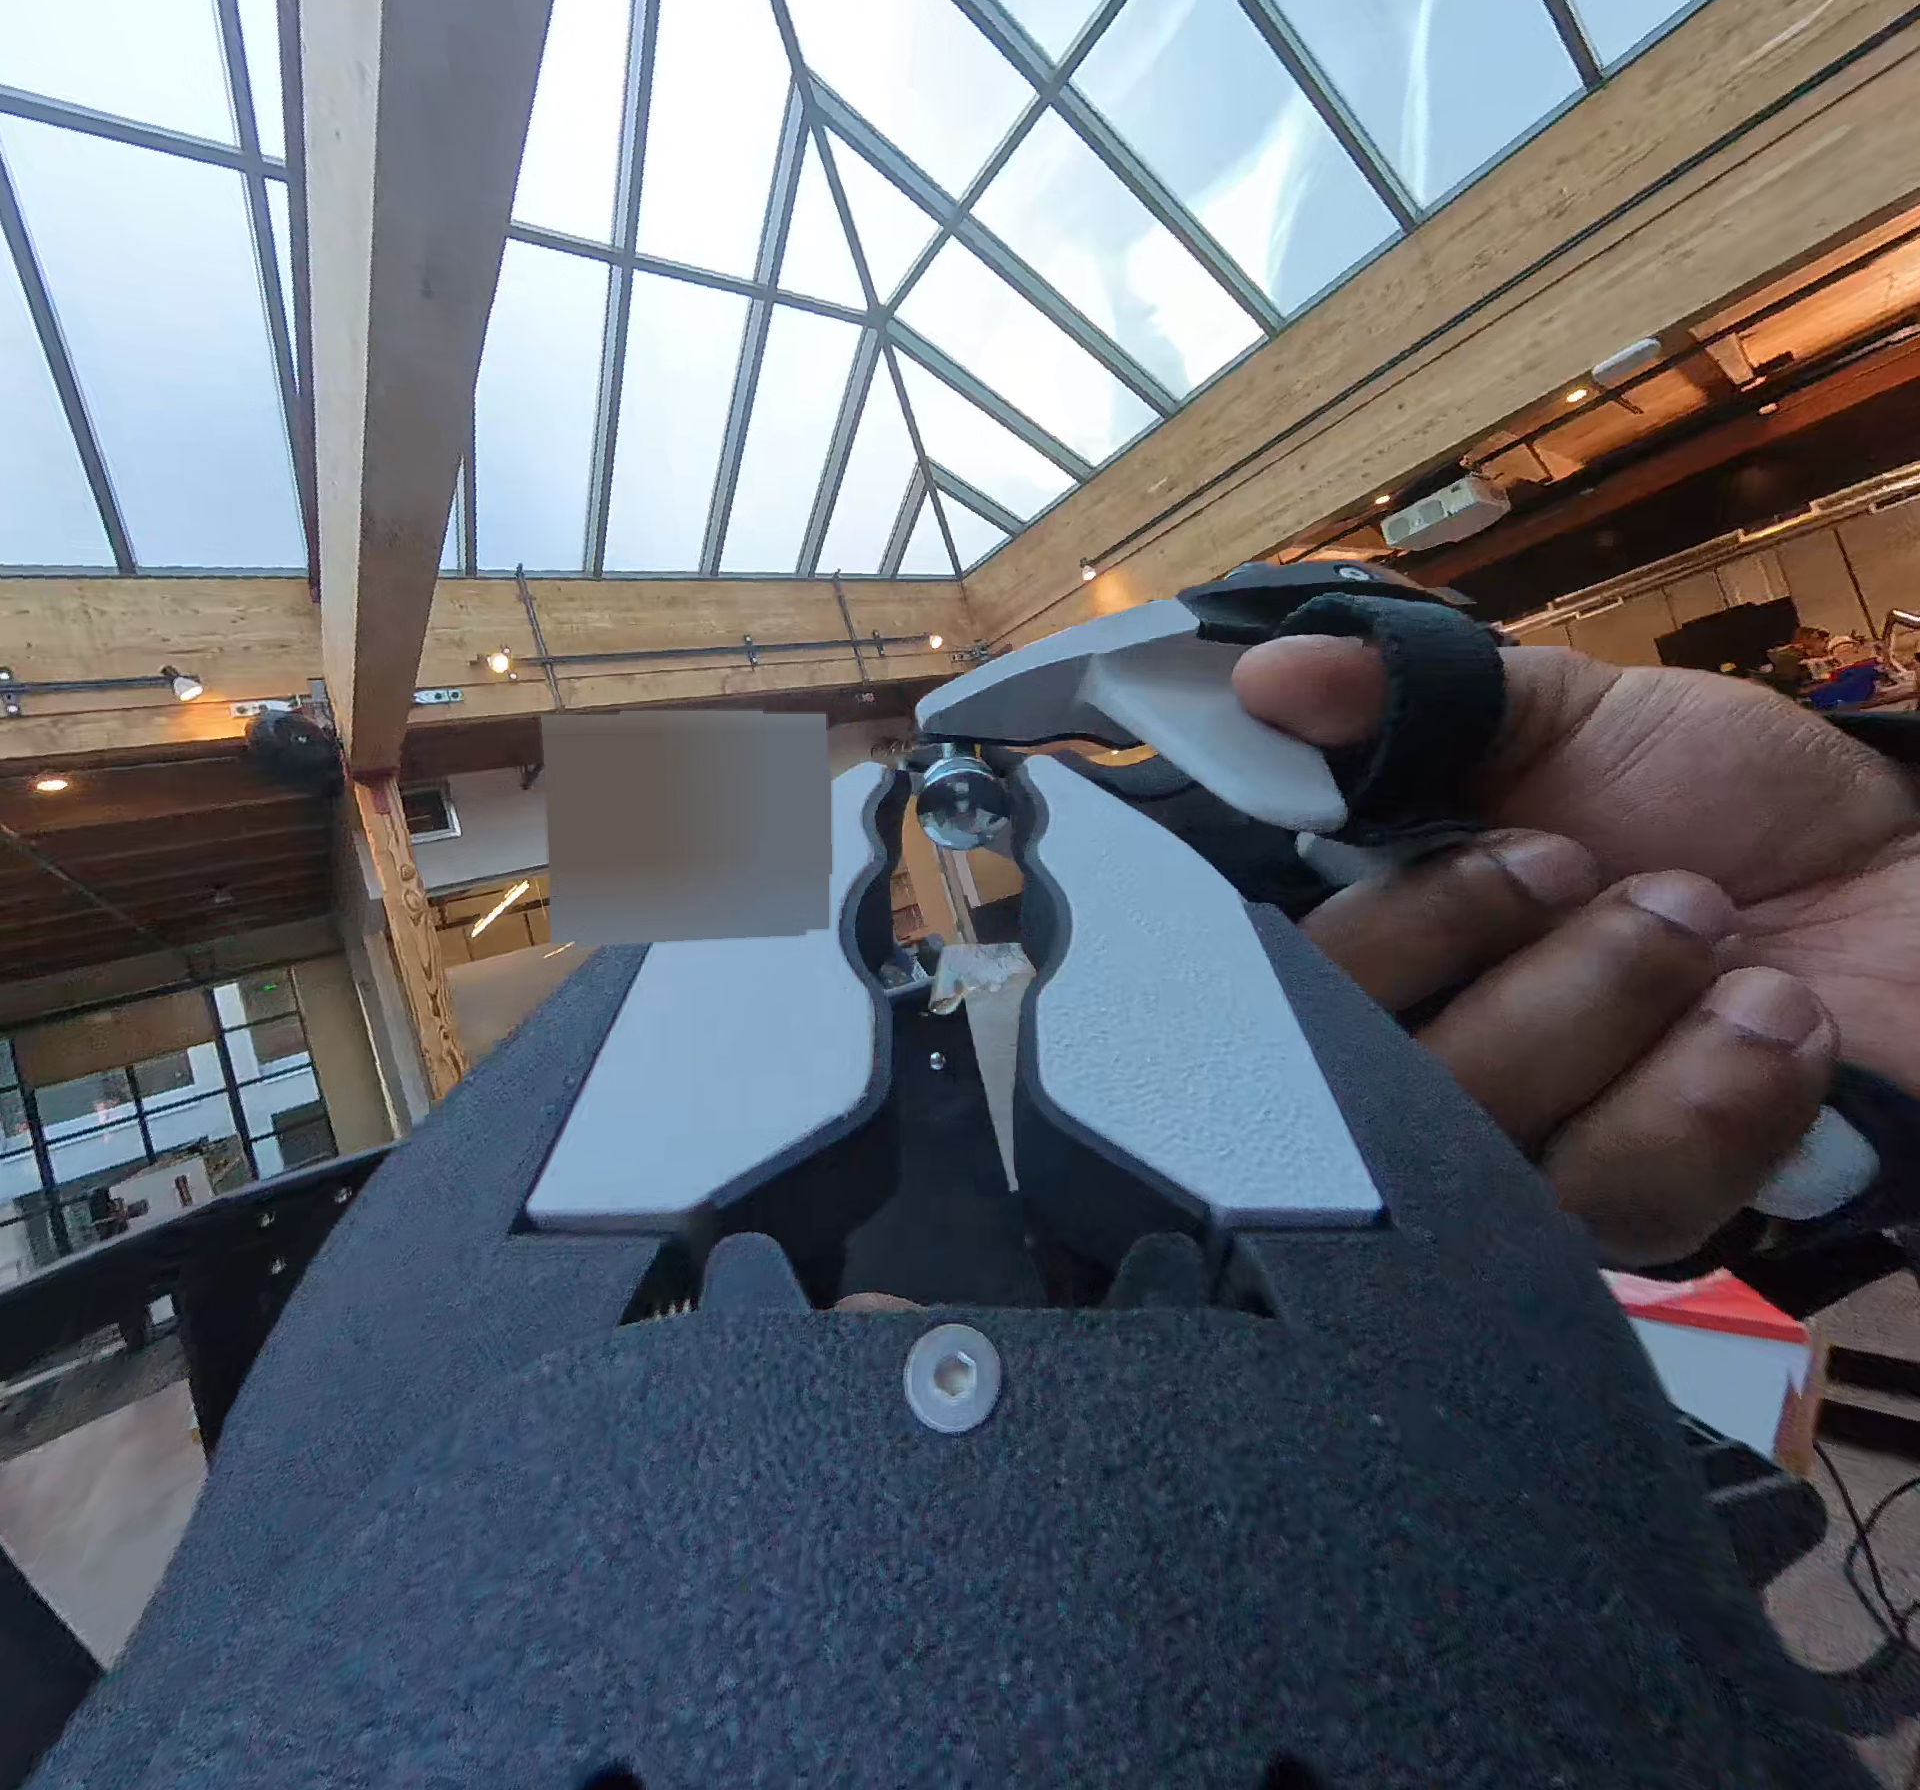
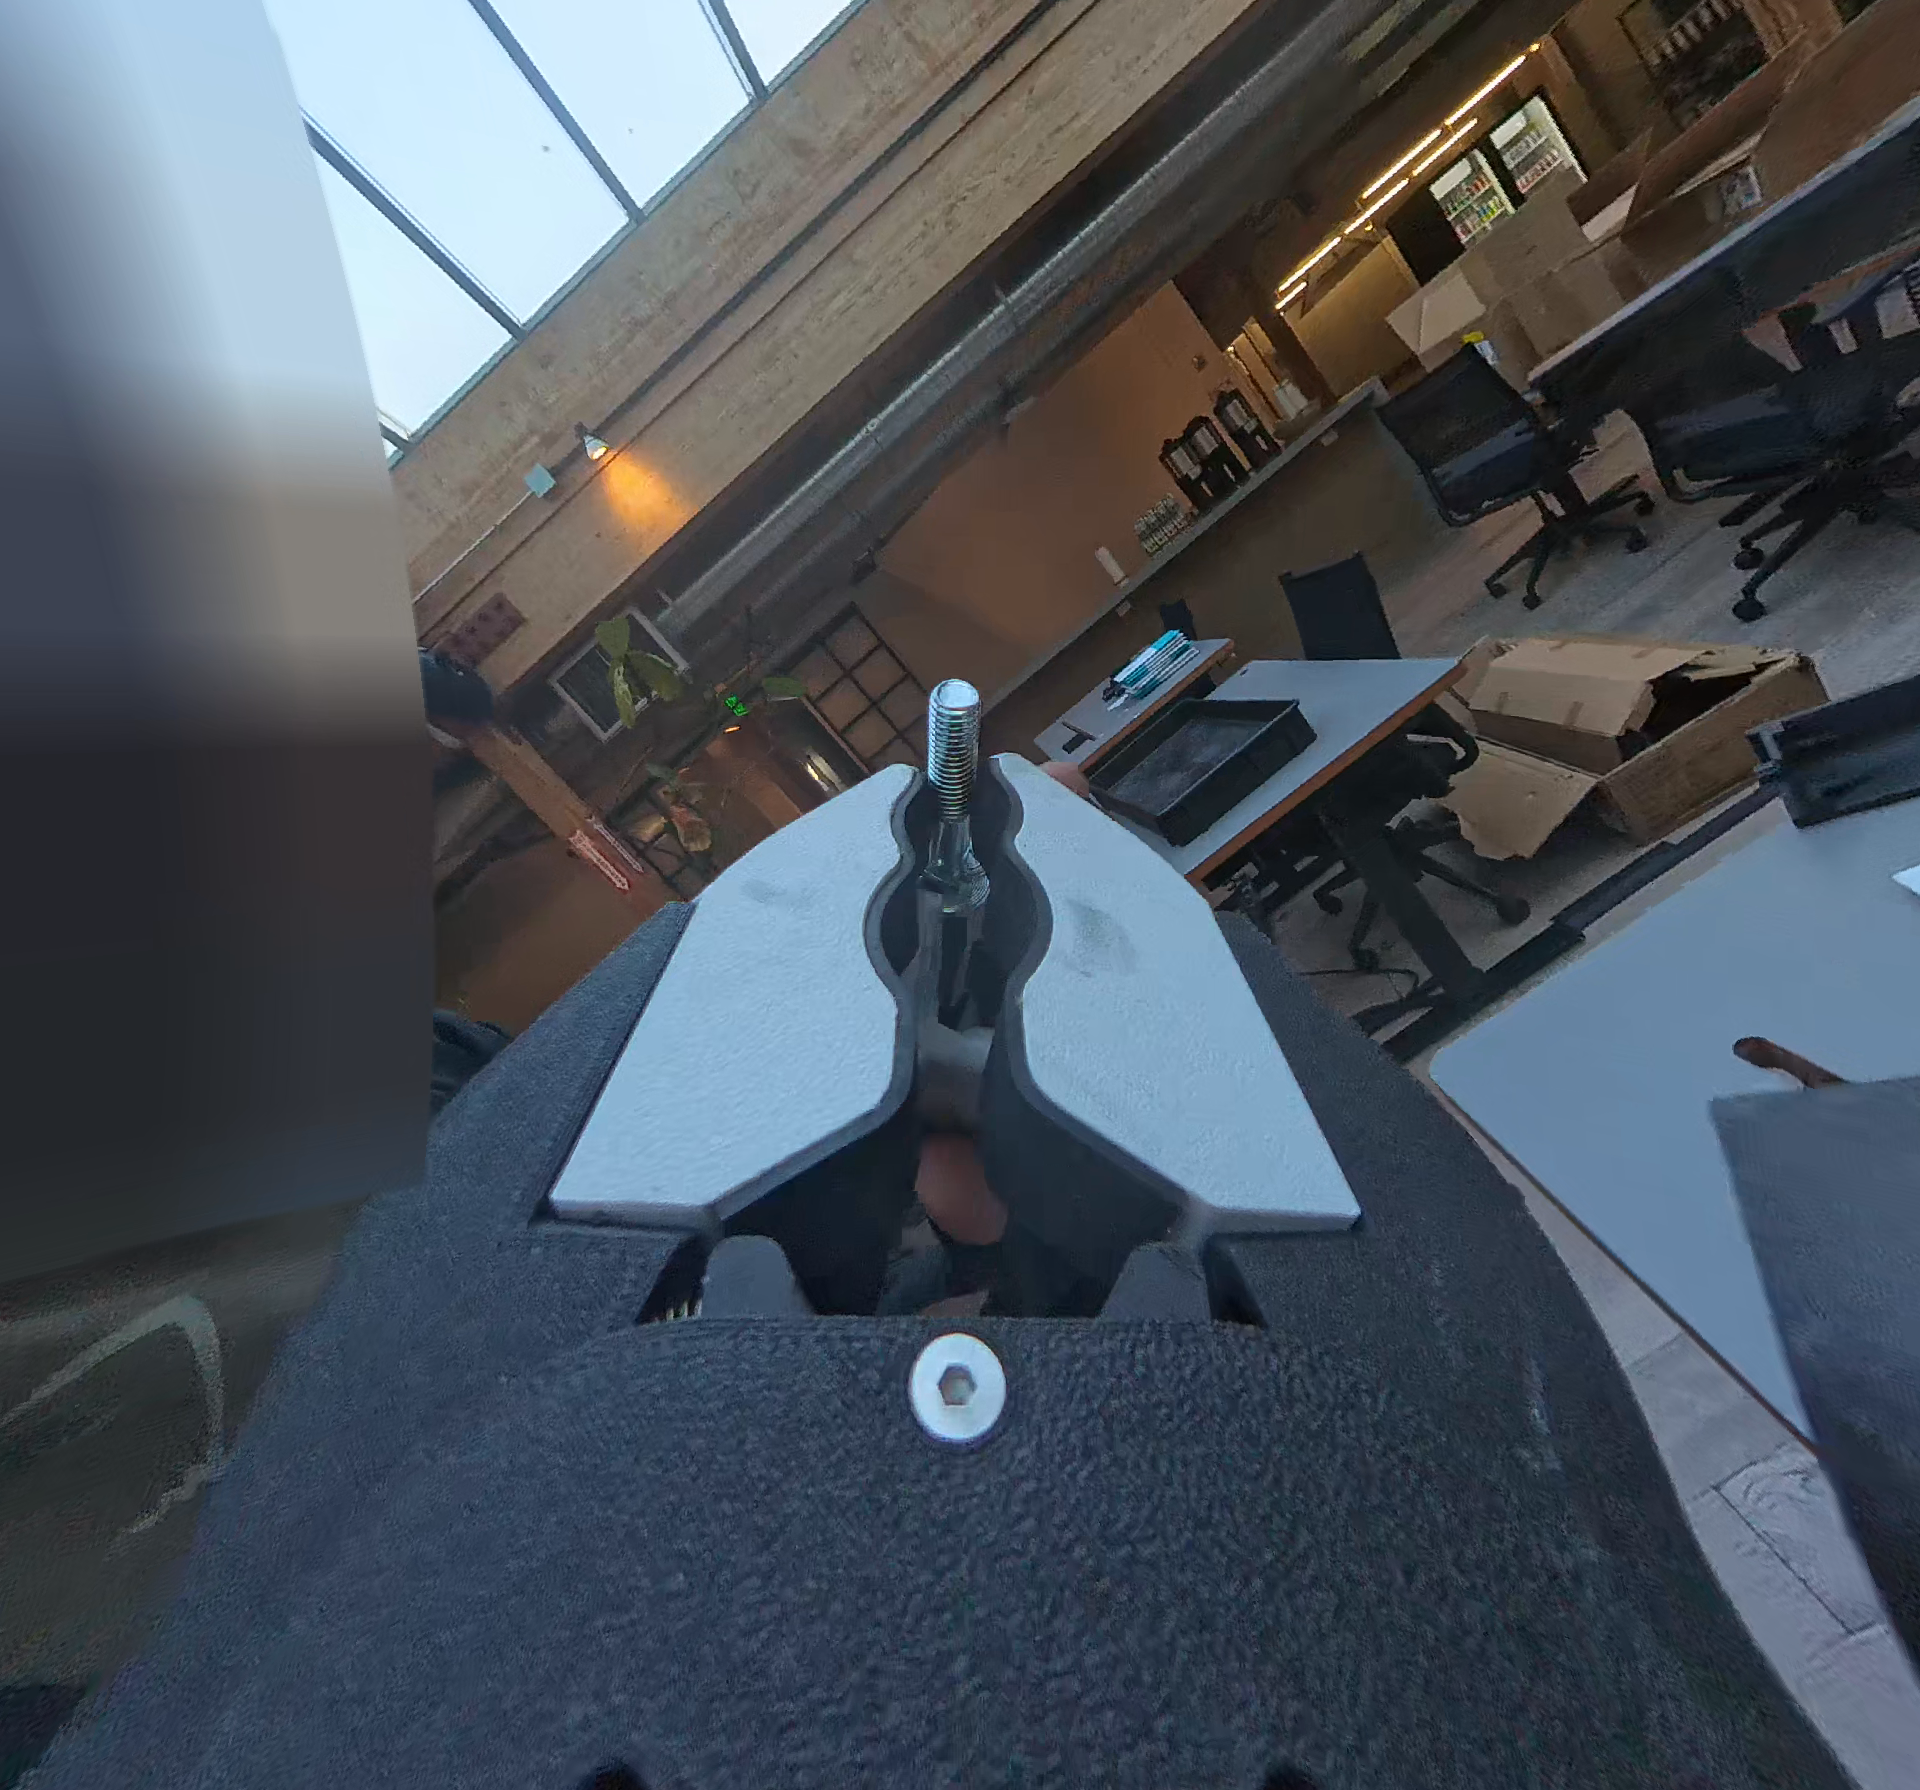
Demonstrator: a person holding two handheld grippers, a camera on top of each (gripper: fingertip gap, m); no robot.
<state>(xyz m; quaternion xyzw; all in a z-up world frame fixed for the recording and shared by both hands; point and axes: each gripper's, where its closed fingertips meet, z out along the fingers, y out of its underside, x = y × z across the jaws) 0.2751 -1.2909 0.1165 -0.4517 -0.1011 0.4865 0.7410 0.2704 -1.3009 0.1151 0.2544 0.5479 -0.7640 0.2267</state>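
The right gripper [image 2: 954,784] pinched a silver threaded bolt [image 2: 953,764] between its grey fingertips, the threaded end standing up past the tips. In the left wrist view, the left gripper [image 1: 956,805] stood narrowly parted, the bolt's round head [image 1: 958,803] sitting in the gap at its tips; contact was unclear. The person's right hand [image 1: 1621,909] gripped the right gripper's handle just beside it, beneath the skylight [image 1: 935,286].

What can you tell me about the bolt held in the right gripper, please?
The bolt is a bright, silvery metal piece with a threaded shank whose flat end points outward past the tips of the right gripper. Its smooth, wider lower part sits in the notch between the two grey fingers, which close on it from both sides. In the left wrist view its rounded head shows below the gripper's closed tips.
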